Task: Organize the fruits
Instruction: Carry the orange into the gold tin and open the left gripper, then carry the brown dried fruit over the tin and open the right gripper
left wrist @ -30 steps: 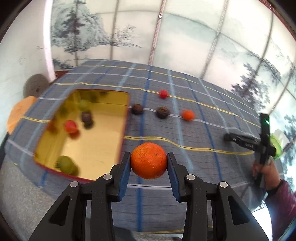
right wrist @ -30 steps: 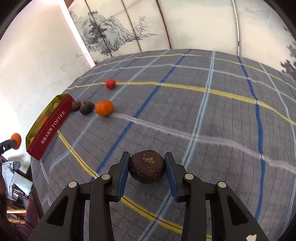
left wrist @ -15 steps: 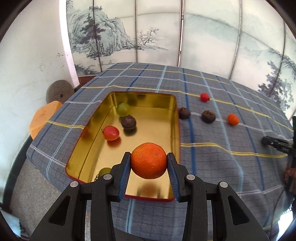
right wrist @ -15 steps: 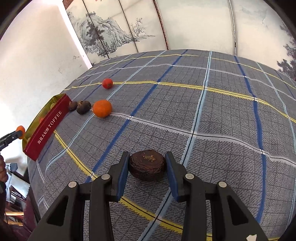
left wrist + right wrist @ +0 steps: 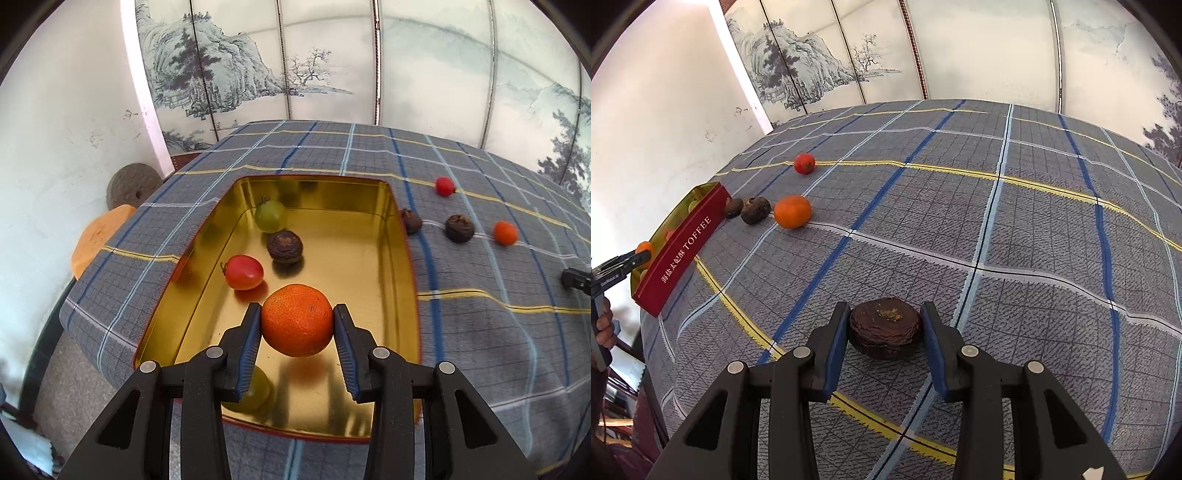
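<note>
My left gripper point(image 5: 297, 321) is shut on an orange tangerine point(image 5: 297, 319) and holds it above the near part of the gold tin point(image 5: 400, 236). Inside the tin lie a red tomato point(image 5: 243, 272), a dark wrinkled fruit point(image 5: 284, 246), a green grape point(image 5: 270, 216) and another green fruit point(image 5: 255, 387) under my left finger. My right gripper point(image 5: 885, 328) is shut on a dark brown wrinkled fruit point(image 5: 885, 326) just above or on the plaid cloth. The tin's red side point(image 5: 683, 254) shows at the far left of the right wrist view.
On the plaid tablecloth point(image 5: 498, 332) right of the tin lie two dark fruits point(image 5: 460, 228), a small tangerine point(image 5: 505, 232) and a red tomato point(image 5: 444, 185). The same fruits show in the right wrist view, the tangerine point(image 5: 792, 211) nearest. The table edge drops off at left.
My left gripper has carried the tangerine leftward from beside the tin to over its inside. My right gripper has stayed shut on the dark fruit, shifting only slightly.
</note>
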`<state>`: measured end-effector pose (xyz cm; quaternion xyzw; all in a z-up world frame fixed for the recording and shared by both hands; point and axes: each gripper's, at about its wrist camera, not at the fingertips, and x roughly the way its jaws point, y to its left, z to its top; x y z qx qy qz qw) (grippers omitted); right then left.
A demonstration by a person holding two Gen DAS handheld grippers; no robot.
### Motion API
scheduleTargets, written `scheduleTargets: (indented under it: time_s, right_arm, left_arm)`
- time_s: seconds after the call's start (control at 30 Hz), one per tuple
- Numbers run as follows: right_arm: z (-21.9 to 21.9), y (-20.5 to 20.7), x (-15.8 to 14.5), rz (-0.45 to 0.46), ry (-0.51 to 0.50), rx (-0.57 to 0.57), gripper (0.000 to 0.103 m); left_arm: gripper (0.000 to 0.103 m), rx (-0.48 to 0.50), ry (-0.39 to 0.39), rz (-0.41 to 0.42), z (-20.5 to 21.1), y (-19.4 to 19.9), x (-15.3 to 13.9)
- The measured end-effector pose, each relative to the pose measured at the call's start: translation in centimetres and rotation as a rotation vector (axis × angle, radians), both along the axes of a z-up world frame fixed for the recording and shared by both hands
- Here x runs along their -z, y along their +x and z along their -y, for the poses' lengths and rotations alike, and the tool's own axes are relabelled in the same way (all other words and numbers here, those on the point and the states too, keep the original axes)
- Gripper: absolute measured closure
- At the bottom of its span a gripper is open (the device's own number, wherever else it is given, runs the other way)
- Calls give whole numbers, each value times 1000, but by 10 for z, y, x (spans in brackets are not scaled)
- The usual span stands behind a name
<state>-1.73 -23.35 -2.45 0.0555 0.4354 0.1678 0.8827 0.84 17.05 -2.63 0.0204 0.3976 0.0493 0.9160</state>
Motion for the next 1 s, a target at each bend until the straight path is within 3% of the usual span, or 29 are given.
scheduleTargets:
  time_s: [0.57, 0.67, 0.73, 0.8, 1.0]
  right_arm:
    - [0, 0, 0, 0, -1, 0, 66]
    - [-2, 0, 0, 0, 0, -1, 66]
    - [-2, 0, 0, 0, 0, -3, 64]
    - [-2, 0, 0, -1, 0, -6, 64]
    - [-8, -5, 0, -2, 6, -11, 66]
  left_arm:
    - [61, -68, 61, -24, -16, 22, 21]
    - [53, -93, 74, -3, -16, 19, 17]
    - [42, -100, 85, 26, -15, 13, 11]
    - [39, -114, 88, 55, -16, 4, 3]
    - [27, -167, -29, 168, -25, -49, -13]
